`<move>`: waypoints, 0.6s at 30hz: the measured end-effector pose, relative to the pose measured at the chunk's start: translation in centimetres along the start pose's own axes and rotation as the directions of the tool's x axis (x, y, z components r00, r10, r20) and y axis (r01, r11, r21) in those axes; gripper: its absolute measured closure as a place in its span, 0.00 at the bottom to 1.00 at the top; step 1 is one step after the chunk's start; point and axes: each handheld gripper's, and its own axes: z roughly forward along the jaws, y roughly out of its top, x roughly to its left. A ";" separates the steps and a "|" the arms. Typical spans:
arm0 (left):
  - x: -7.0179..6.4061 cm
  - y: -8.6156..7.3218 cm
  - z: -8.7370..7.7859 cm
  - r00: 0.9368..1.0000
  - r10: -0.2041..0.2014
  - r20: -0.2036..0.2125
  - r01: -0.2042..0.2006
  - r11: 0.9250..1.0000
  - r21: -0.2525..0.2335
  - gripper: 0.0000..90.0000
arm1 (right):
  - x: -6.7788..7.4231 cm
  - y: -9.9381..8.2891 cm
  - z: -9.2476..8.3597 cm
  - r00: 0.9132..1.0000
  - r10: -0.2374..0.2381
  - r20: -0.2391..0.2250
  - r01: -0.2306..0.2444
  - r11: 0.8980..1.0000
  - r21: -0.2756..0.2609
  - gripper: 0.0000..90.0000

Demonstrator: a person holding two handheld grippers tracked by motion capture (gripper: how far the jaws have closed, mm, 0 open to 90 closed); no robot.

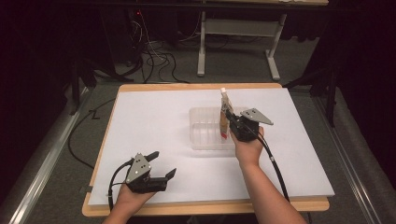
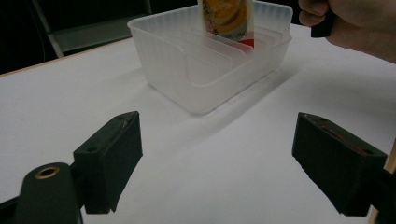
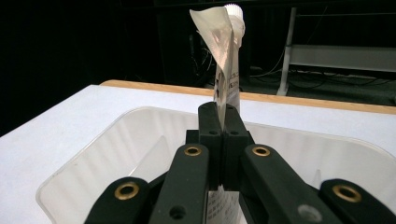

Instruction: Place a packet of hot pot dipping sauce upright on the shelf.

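The right claw (image 1: 229,122) is clamped flat on a spouted drink pouch (image 1: 224,114), its two jaws pressed together with the thin foil sheet pinched between them, as the right gripper view shows from close behind. The pouch stands upright, white cap at twelve o'clock, and its lower end dips inside a clear plastic bin (image 1: 201,128) that sits on the white bench (image 1: 149,121) just right of centre. In the high view the pouch is at the bin's three o'clock side, near that wall. In the left gripper view the pouch's orange printed face (image 2: 227,18) hangs down into the bin among the thin clear dividers, with a red patch at its bottom edge; whether it touches the floor of the bin cannot be told.

The person's right hand (image 1: 247,147) holds that claw from six o'clock, the cable trailing back along the forearm.

The left claw (image 1: 161,165) rests low at the bench's seven o'clock corner, well apart from the bin, pointing towards two o'clock. Its jaws stand wide with nothing between them, only bare white bench below.
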 end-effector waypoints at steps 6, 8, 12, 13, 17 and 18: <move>-0.1 0.0 0.0 1.000 -0.001 0.005 0.001 1.000 -0.002 0.18 | 0.3 -0.6 0.1 1.000 -0.003 -0.002 0.003 1.000 -0.001 1.00; -0.1 0.0 0.0 1.000 -0.001 0.005 0.001 1.000 -0.002 0.18 | 0.3 -0.9 0.2 1.000 -0.007 -0.001 0.007 1.000 0.007 1.00; -0.1 0.0 0.0 1.000 -0.001 0.007 0.001 1.000 -0.003 0.18 | 0.3 -1.5 0.3 1.000 -0.008 -0.003 0.008 1.000 0.018 1.00; -0.1 0.0 0.0 1.000 -0.001 0.007 0.001 1.000 -0.002 0.18 | 0.3 -1.6 0.3 1.000 -0.008 -0.004 0.008 1.000 0.021 1.00; -0.1 0.0 0.1 1.000 0.001 0.007 -0.001 1.000 0.000 0.18 | 0.3 -2.1 0.1 1.000 -0.017 -0.003 0.017 1.000 0.025 1.00; -0.1 0.0 0.1 1.000 0.001 0.007 -0.001 1.000 0.000 0.18 | 0.3 -2.2 0.0 1.000 -0.016 -0.005 0.016 1.000 0.026 1.00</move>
